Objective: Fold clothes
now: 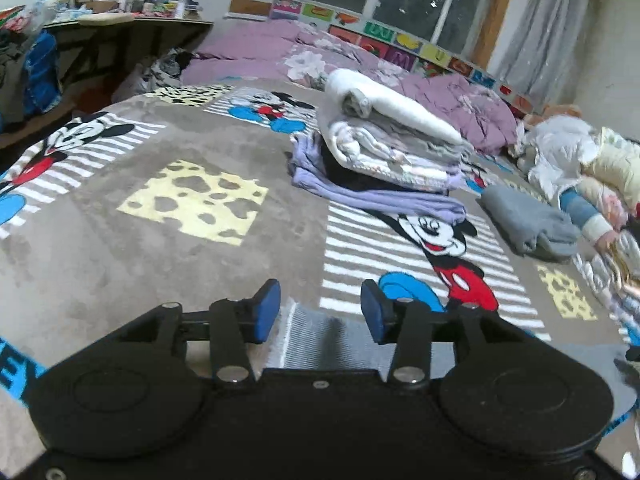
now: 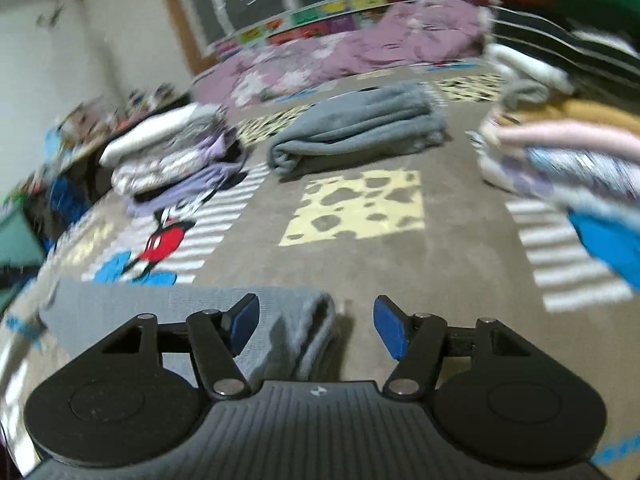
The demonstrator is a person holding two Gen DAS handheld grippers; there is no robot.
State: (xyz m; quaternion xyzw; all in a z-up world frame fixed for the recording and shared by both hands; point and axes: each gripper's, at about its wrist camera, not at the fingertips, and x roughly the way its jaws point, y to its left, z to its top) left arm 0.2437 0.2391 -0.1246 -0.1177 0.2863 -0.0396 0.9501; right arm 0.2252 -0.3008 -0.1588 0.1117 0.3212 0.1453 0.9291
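A grey ribbed garment lies flat on the Mickey Mouse blanket, its folded right edge between my right gripper's open fingers. In the left wrist view the same grey garment lies under and between my left gripper's open blue fingers. Neither gripper holds anything. A stack of folded clothes sits mid-bed; it also shows in the right wrist view. A folded grey fleece lies to the right; it also shows in the right wrist view.
A pile of unfolded clothes lies at the bed's right side; it also shows in the right wrist view. A purple quilt lies at the back under the window. A cluttered dark table stands at left.
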